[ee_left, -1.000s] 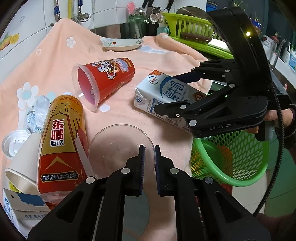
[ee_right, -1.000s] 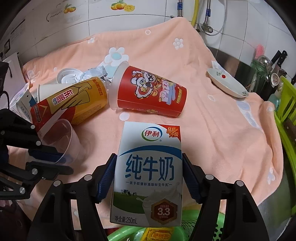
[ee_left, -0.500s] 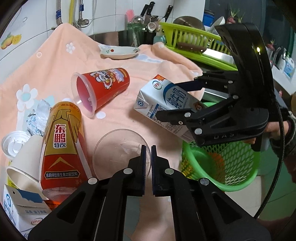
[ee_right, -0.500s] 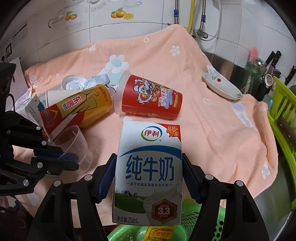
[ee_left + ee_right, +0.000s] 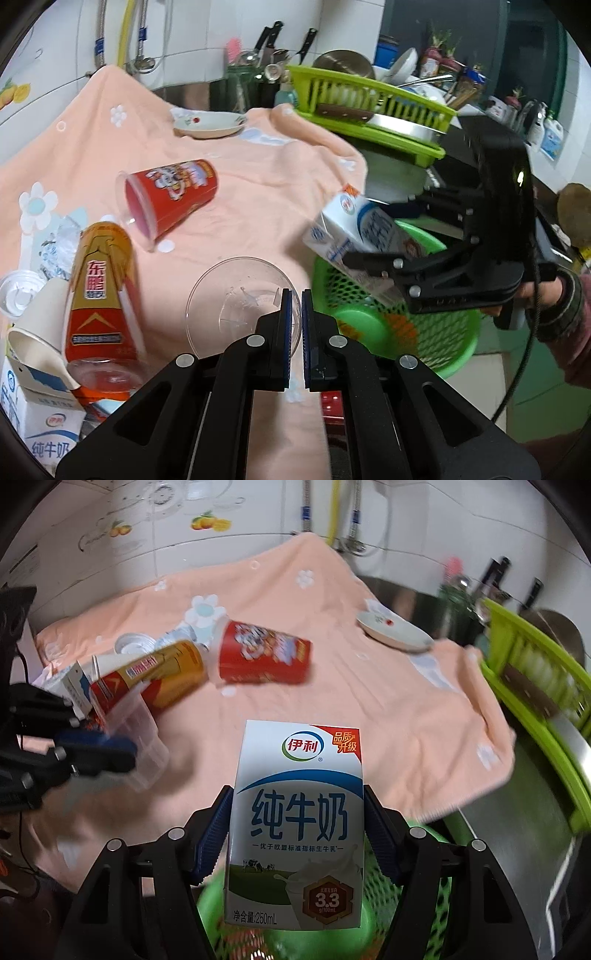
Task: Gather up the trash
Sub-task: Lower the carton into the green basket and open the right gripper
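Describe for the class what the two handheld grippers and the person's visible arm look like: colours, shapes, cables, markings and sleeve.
Both the left gripper and right gripper are matte black linkages with silver rivets and ribbed blue finger pads. From the left wrist view, the right gripper shows a boxy black body with a small lit indicator, a black cable trailing down, and a dark reddish sleeve with a ribbed cuff.

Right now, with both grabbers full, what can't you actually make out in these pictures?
- Green basket contents: right wrist view, hidden behind the milk carton and blurred.
- Second milk carton: left wrist view, cut off by the edge, under a paper cup.
- Clear cup rim: left wrist view, partly behind the left gripper.
- Dish rack: right wrist view, blurred.
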Action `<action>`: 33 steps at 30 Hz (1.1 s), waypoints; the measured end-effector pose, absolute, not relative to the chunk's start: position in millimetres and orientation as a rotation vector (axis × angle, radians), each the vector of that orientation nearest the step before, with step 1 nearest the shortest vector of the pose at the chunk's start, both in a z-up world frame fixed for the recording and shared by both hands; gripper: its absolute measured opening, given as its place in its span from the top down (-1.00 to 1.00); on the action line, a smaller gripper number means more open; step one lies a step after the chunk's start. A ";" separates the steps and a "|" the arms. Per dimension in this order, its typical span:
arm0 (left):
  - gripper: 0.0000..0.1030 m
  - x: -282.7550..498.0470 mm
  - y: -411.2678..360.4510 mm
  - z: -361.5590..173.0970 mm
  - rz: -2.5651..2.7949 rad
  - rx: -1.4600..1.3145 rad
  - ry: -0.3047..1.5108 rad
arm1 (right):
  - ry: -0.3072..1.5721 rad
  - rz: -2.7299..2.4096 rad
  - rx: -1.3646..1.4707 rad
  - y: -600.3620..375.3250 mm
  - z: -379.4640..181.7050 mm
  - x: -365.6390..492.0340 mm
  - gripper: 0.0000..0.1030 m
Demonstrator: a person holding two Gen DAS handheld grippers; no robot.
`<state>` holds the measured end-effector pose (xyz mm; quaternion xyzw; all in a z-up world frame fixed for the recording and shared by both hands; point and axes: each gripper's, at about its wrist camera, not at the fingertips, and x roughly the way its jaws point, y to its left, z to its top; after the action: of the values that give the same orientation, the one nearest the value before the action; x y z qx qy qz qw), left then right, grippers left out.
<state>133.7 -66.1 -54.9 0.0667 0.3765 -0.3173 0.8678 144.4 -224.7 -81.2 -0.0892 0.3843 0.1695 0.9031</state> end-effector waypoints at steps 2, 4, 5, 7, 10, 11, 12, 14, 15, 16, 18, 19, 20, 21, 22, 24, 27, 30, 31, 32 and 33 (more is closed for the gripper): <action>0.93 128.6 -72.2 -52.6 -0.683 0.141 0.779 | 0.812 0.319 -0.177 -234.6 -88.7 134.1 -0.27; 0.93 124.3 -76.9 -51.1 -0.700 0.143 0.774 | 0.830 0.289 -0.161 -245.1 -96.1 123.4 -0.27; 0.93 122.2 -79.7 -50.3 -0.708 0.145 0.772 | 0.838 0.277 -0.152 -250.1 -99.6 118.7 -0.27; 0.93 118.0 -84.6 -49.2 -0.721 0.149 0.767 | 0.861 0.257 -0.133 -258.5 -107.6 110.7 -0.27; 0.93 112.8 -93.0 -48.8 -0.746 0.146 0.767 | 0.887 0.233 -0.106 -267.1 -117.8 100.8 -0.27; 0.93 111.0 -97.2 -49.2 -0.755 0.148 0.767 | 0.891 0.226 -0.096 -269.6 -120.0 98.4 -0.27; 0.93 109.5 -100.4 -50.0 -0.762 0.149 0.767 | 0.896 0.221 -0.084 -272.1 -122.8 95.6 -0.27; 0.93 106.2 -109.1 -51.5 -0.779 0.151 0.771 | 0.901 0.211 -0.065 -276.8 -127.2 89.5 -0.27; 0.93 104.5 -114.5 -52.5 -0.791 0.153 0.774 | 0.902 0.206 -0.059 -278.4 -128.5 87.0 -0.28; 0.93 103.7 -117.4 -53.1 -0.799 0.152 0.776 | 0.900 0.198 -0.056 -280.0 -128.6 84.3 -0.30; 0.93 102.1 -123.8 -54.9 -0.815 0.149 0.783 | 0.898 0.191 -0.050 -282.7 -128.9 80.5 -0.31; 0.93 101.7 -128.2 -56.1 -0.823 0.149 0.788 | 0.896 0.187 -0.046 -284.6 -128.7 77.4 -0.32; 0.93 101.5 -131.0 -57.2 -0.828 0.149 0.791 | 0.893 0.181 -0.044 -286.4 -128.2 74.4 -0.32; 0.93 101.6 -134.2 -58.5 -0.833 0.148 0.796 | 0.889 0.176 -0.044 -287.9 -127.4 71.4 -0.33; 0.93 101.9 -138.1 -60.2 -0.841 0.145 0.803 | 0.883 0.166 -0.044 -290.6 -126.2 67.1 -0.34; 0.93 102.0 -144.1 -63.2 -0.850 0.142 0.814 | 0.876 0.154 -0.035 -295.8 -123.9 60.6 -0.38; 0.93 101.6 -154.4 -67.9 -0.863 0.149 0.828 | 0.863 0.130 -0.030 -303.2 -119.2 49.8 -0.39; 0.92 100.8 -165.7 -73.0 -0.871 0.164 0.847 | 0.844 0.102 -0.031 -309.3 -114.2 39.5 -0.46; 0.92 100.9 -170.0 -74.6 -0.873 0.170 0.855 | 0.838 0.093 -0.026 -312.3 -112.1 35.3 -0.47; 0.92 100.2 -173.8 -75.9 -0.876 0.175 0.860 | 0.832 0.088 -0.021 -314.9 -110.3 31.8 -0.47; 0.91 99.3 -176.2 -76.6 -0.879 0.176 0.865 | 0.827 0.082 -0.018 -317.2 -108.6 28.6 -0.47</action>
<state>99.3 -176.2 -76.6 0.0827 0.4050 -0.4116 0.8122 28.6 -317.2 -108.6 -0.0086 0.4015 0.0396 0.9149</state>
